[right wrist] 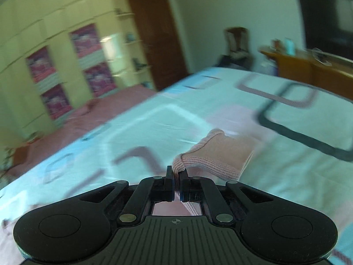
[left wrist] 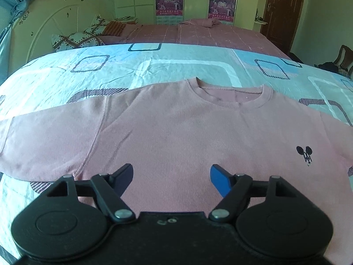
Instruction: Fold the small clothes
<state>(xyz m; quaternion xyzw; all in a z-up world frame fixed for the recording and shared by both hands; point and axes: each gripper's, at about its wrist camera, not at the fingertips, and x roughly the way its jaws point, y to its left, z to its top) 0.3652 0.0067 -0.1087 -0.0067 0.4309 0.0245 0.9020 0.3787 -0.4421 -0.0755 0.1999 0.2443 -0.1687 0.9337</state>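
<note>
Pink shirt [left wrist: 176, 132] lies flat, face-up on the bedsheet [left wrist: 154, 66]. R gripper [right wrist: 175, 176] pinches 1 sleeve cuff [right wrist: 211, 154]; L gripper [left wrist: 171, 176] hovers unclenched, empty. Lift sleeve w/o dragging body, fold inward.

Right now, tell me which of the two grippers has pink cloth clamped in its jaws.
The right gripper: its jaws are shut on a bunched sleeve of the pink shirt. The left gripper hangs open above the shirt's front.
</note>
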